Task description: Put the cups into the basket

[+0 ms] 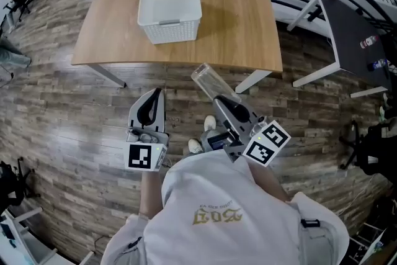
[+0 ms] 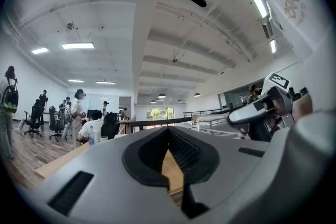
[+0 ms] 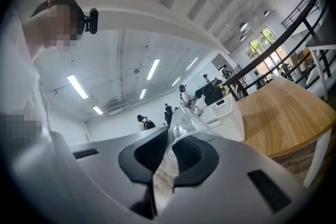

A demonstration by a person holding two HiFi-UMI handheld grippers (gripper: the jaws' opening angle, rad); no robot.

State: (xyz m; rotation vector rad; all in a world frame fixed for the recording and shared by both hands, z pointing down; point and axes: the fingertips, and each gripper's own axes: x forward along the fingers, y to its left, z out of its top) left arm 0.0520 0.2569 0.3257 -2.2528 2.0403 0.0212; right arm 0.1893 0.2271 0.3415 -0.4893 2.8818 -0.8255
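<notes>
In its own view, the right claw (image 3: 164, 161) pinches a cup (image 3: 184, 124).

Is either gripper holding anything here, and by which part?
The right gripper pinches a clear cup by the end nearest it; the left gripper is shut on nothing.

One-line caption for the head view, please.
Right gripper holds a clear cup; white basket sits on the wooden table ahead; left gripper shut, empty.
</notes>
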